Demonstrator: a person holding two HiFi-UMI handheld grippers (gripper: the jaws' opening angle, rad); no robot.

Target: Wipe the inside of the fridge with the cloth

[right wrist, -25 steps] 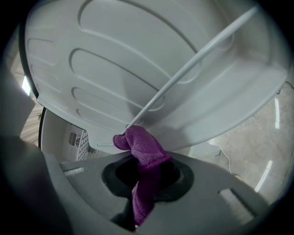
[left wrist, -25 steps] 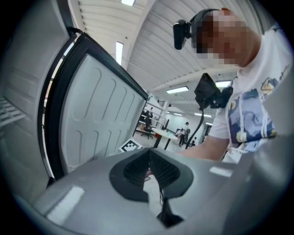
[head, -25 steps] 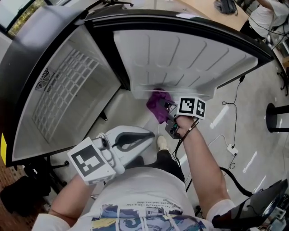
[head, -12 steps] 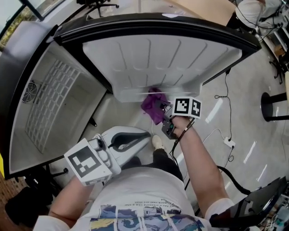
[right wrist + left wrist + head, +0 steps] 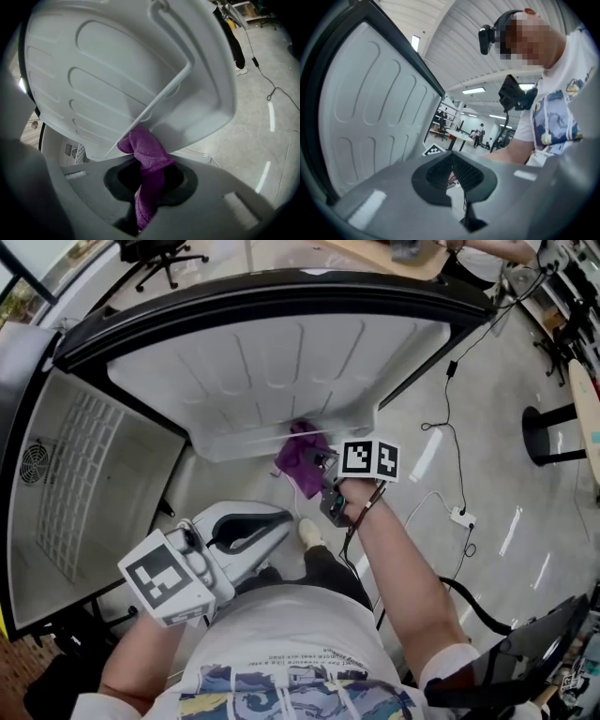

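Little has changed beyond the head view swinging: the right gripper (image 5: pixel 322 479) still presses the purple cloth (image 5: pixel 300 460) against the lower edge of the open fridge door (image 5: pixel 281 371), now slightly further along that edge. Its fingers are clamped on the cloth, with a bunched end pushed up under the door's white rail (image 5: pixel 173 89) and the rest trailing down between them. The left gripper (image 5: pixel 246 526) hangs low by the person's body, its fingers drawn together on nothing, well apart from the door. The step in hand looks like wiping the door's inner lining, near its bottom. The fridge cavity (image 5: pixel 66 484) at the left, with its wire shelf, shows no cloth near it. Next, the cloth probably needs drawing along the rail and up over the ribbed panel, with steady pressure so it does not slip free.
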